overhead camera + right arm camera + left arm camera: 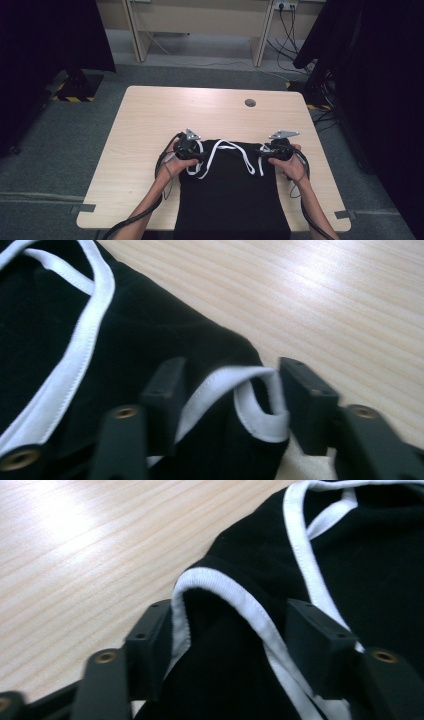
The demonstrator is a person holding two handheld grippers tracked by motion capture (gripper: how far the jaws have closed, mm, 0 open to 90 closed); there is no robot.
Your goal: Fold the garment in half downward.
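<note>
- Black cotton-like sleeveless top with white ribbed trim lay flat on the pale wood-grain desk, its long axis running from the strapped end, farthest from me, back toward my edge, where the hem hung over.
- My left gripper sat at the top's left shoulder corner, my right gripper at the right one, each hand nearest its own corner and the neckline lying between them.
- In the left gripper view, the jaws stood partly apart with a raised fold of white-edged armhole between them; the cloth brushed both jaw faces, yet I judged it not yet clamped.
- In the right gripper view, a loop of white trim arched between the jaws, touching the right jaw, with a gap remaining.
- Both corners lay straight ahead of the jaws, so I judged that closing was what remained before lifting.
</note>
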